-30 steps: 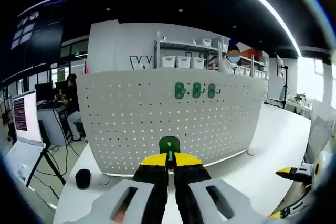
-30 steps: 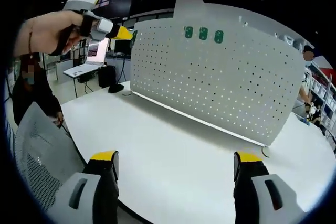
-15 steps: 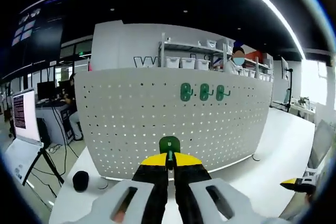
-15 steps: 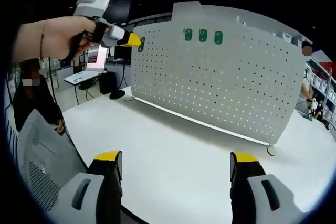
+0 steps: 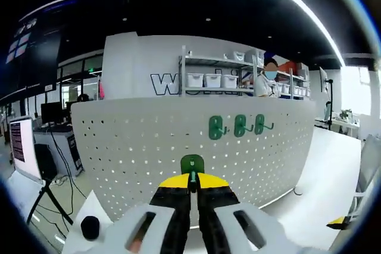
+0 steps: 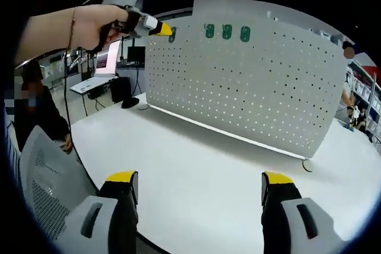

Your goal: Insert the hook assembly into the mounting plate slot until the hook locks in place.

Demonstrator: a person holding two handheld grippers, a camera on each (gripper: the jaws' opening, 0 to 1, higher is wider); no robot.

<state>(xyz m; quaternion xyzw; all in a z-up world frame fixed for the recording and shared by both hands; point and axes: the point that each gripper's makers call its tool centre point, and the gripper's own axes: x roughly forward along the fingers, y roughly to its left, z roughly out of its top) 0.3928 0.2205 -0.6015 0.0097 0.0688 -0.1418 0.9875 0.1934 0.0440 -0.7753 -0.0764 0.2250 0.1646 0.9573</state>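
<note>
My left gripper squeezing a green hook, held up near my white peg board, right gripper wide apart over the table

Pegboard upright on desk, three hooks in row near its top edge, left hand-held gripper w/ hook in front of board, left of row, right hand-held gripper low over desk.
</note>
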